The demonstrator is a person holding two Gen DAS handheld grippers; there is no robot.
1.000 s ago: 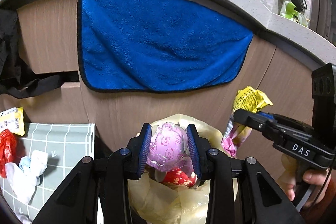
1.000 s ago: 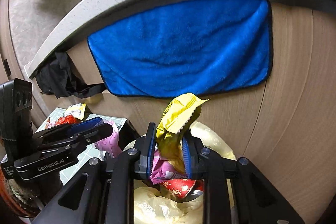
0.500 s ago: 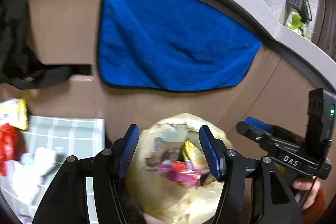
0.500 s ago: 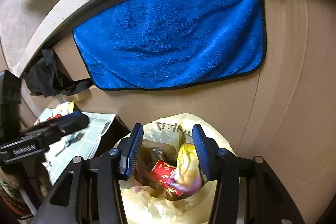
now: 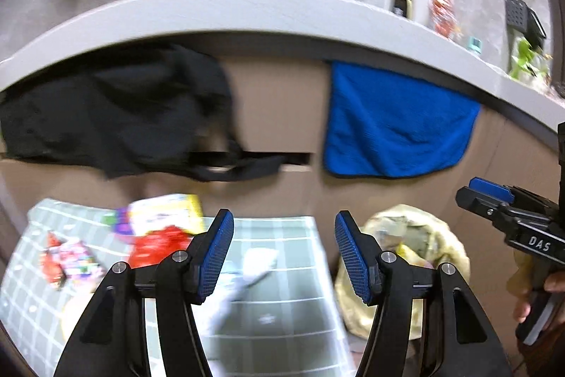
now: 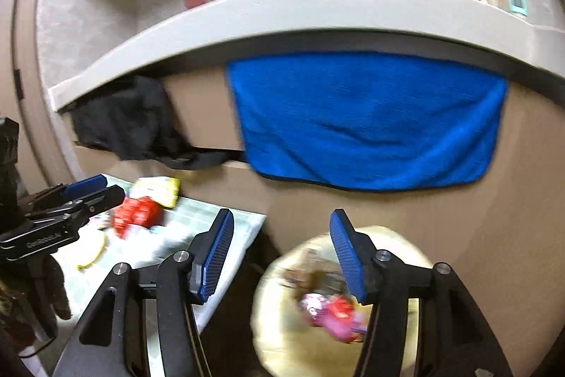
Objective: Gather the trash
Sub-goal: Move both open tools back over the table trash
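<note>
My left gripper [image 5: 284, 253] is open and empty above a green checked mat [image 5: 282, 317]. On the mat lie a red wrapper [image 5: 155, 244], a yellow packet [image 5: 166, 212], a pink and red wrapper [image 5: 67, 262] and white crumpled paper [image 5: 256, 265]. The yellow trash bag [image 5: 416, 235] stands to its right. My right gripper [image 6: 280, 253] is open and empty above the trash bag [image 6: 282, 306], which holds pink and red wrappers [image 6: 332, 313]. The views are blurred.
A blue towel [image 6: 367, 122] and a black cloth [image 5: 116, 108] hang on the wooden cabinet front under a grey counter edge [image 5: 247, 9]. The right gripper also shows in the left wrist view [image 5: 487, 196], and the left gripper in the right wrist view [image 6: 95, 189].
Both grippers opened and dropped their wrappers into the bag. Both then lifted and swung left, the left one over the mat.
</note>
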